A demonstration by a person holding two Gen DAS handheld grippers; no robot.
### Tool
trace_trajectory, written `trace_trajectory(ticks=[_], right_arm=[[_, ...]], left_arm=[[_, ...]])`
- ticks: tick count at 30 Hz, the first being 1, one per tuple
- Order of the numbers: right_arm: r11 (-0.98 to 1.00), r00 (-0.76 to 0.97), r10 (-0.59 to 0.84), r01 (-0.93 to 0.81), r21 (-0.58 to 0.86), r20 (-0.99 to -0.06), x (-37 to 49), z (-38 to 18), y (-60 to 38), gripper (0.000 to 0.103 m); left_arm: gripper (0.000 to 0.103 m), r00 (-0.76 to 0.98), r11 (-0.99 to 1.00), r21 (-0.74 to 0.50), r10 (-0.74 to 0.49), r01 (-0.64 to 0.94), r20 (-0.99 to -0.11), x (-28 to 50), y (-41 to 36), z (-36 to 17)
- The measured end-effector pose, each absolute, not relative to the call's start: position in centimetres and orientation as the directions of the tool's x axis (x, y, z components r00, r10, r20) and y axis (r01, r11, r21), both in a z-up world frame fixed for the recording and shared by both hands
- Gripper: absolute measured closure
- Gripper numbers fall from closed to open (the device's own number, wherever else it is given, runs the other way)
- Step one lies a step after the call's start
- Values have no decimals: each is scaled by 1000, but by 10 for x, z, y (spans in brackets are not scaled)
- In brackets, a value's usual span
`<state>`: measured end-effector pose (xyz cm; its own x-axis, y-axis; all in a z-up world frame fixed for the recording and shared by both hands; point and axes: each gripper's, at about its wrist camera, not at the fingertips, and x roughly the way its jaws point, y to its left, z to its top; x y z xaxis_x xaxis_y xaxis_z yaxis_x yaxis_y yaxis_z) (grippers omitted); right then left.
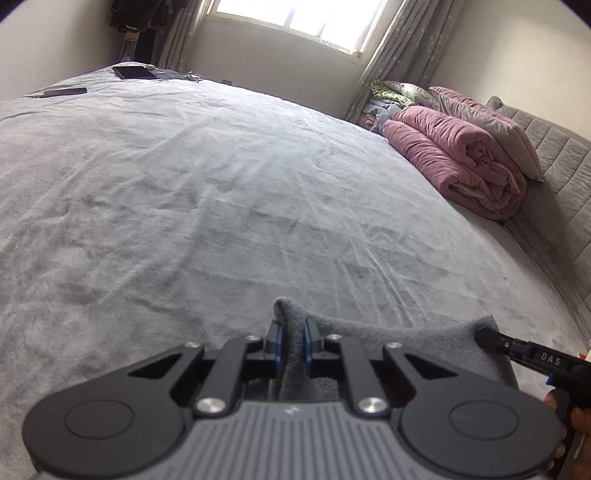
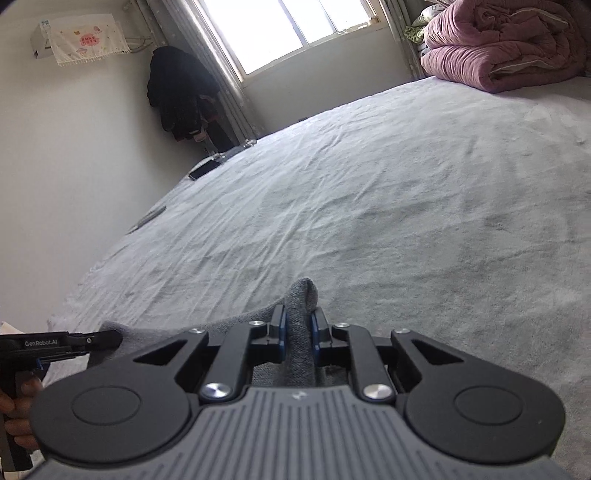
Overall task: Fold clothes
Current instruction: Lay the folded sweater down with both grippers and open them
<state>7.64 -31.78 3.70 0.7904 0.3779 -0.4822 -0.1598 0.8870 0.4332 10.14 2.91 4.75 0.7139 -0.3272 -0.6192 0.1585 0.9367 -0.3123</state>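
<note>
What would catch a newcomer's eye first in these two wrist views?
Most striking is the grey garment pinched in both grippers at once: the left gripper and right gripper each clamp a bunched fold low in their own view, the cloth spanning between them. Beyond lies the wide, wrinkled grey bed sheet, with a rolled pink quilt at its far right by the headboard, under a bright window.

Grippers: two, left gripper (image 1: 293,338), right gripper (image 2: 298,330). Grey garment (image 1: 406,339): one, between both. Pink quilt (image 1: 458,166): one, ahead right. Phones (image 1: 64,92): two, far ahead left.
</note>
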Motion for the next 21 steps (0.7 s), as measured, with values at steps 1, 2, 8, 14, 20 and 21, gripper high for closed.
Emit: trace_trajectory(ticks=[1, 2, 8, 14, 20, 21], right_arm=[[896, 785, 364, -148, 419, -502, 78, 32, -316, 88], [905, 782, 353, -146, 400, -513, 78, 28, -313, 88], [941, 793, 302, -161, 297, -528, 74, 25, -299, 84], [958, 805, 259, -143, 249, -534, 72, 40, -299, 68], [971, 833, 226, -151, 186, -505, 62, 60, -290, 65], [968, 828, 237, -160, 191, -507, 59, 63, -288, 65]], left_arm=[[92, 712, 943, -292, -313, 156, -629, 102, 26, 44], [92, 713, 951, -267, -296, 157, -635, 102, 22, 41], [84, 723, 966, -183, -256, 180, -641, 99, 14, 39], [69, 747, 974, -187, -218, 127, -628, 101, 30, 52], [69, 792, 978, -176, -195, 113, -578, 88, 35, 71], [70, 792, 976, -179, -208, 126, -574, 85, 32, 73]])
